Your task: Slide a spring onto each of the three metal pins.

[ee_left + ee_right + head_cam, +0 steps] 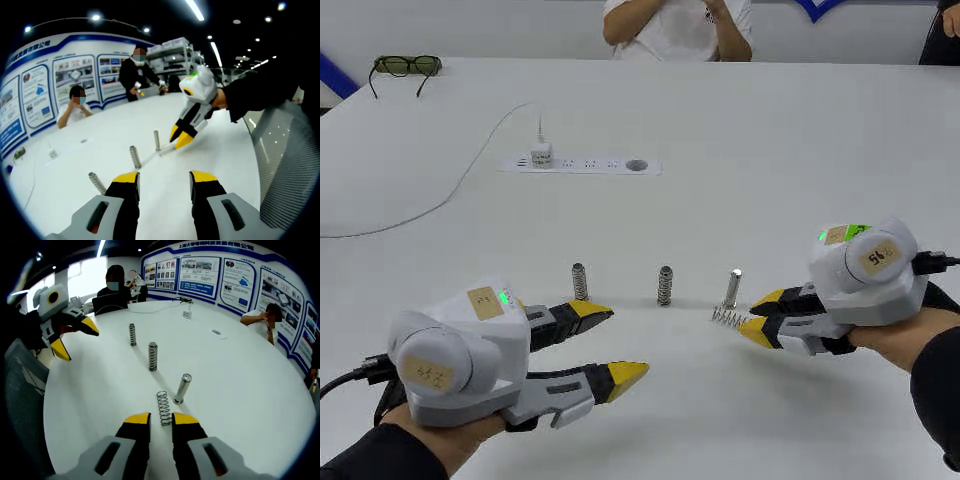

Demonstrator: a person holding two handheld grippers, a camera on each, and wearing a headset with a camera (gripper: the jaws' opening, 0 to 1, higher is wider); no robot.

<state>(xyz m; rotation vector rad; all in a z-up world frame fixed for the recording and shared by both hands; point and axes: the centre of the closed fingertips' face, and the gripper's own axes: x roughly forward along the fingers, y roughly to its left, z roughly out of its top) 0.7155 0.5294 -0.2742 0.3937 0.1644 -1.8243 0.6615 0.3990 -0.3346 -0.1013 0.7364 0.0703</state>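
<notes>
White table point(740, 130). Toward far side: power strip point(595, 165) lying flat, white charger point(541, 154) plugged in at its left end, cable point(461, 180) trailing left across the surface. Dark glasses point(406, 66) near far-left corner. Seated person point(678, 25) beyond far edge. Blue-framed wall posters point(235, 275) behind.

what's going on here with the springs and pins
A person holds a gripper in each hand at a white table. The left pin and middle pin already wear springs. The third pin is bare, and the last spring lies on the table beside it. The right gripper has its jaws either side of that spring's near end; whether it grips is unclear. The left gripper hovers open and empty.
</notes>
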